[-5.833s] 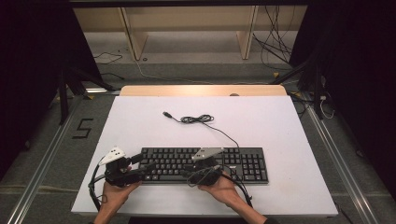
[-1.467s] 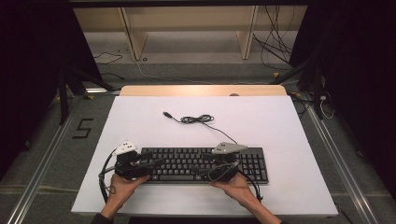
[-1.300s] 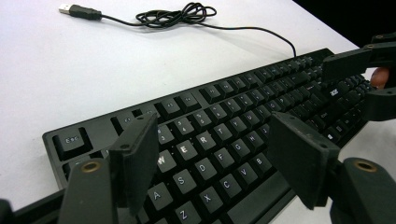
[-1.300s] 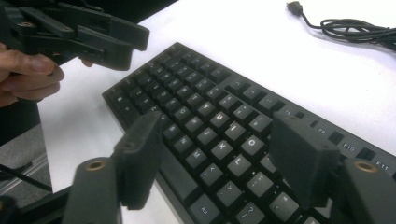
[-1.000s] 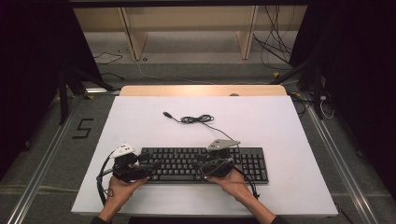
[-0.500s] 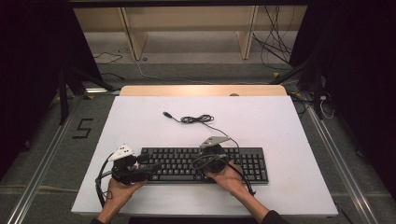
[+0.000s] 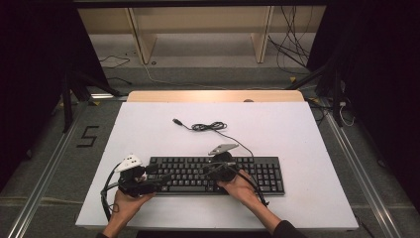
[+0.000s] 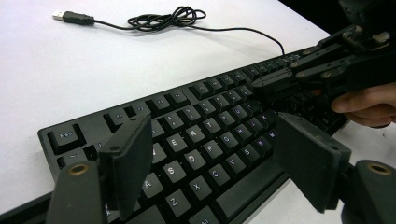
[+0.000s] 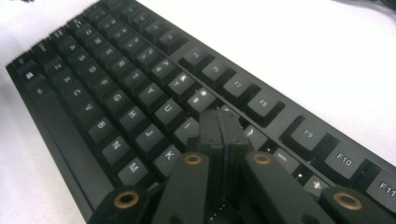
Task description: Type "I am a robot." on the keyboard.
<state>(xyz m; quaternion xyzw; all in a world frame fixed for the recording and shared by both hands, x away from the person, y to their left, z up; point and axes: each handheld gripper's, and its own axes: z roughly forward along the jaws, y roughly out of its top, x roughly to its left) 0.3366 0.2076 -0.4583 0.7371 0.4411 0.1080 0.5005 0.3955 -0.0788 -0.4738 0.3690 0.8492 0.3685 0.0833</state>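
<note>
The right hand-held gripper (image 7: 210, 171) had just shut. Its jaws stood apart a second earlier, and they had come together flat against each other, nothing pinched between them. In the right gripper view the closed tips (image 9: 219, 128) sat down among the keys of the keyboard (image 9: 140, 93), near the I and O, below the function row. That read as a single blunt finger made ready to press one key rather than to grip anything.

The whole right hand had also crept leftward along the keyboard (image 7: 218, 174) since the pictures a second and more back, from over the right-hand keys toward the middle. So the pressing point had moved along the rows, key by key as it looked.

The left hand-held gripper (image 7: 148, 179) hung at the left end of the keyboard, jaws wide apart, holding nothing. In its own view its fingers (image 8: 128, 163) stood over the A, S, Z corner of the keyboard (image 8: 196, 135), not visibly pressing it, while the right hand-held gripper (image 8: 266, 86) showed farther along the keys.

The keyboard lay flat on the table (image 7: 297, 139), at its near edge, with its cable (image 7: 208, 127) coiled loose behind it, plug free. By my reading, typing was under way, and whether that key was actually down I couldn't tell.
</note>
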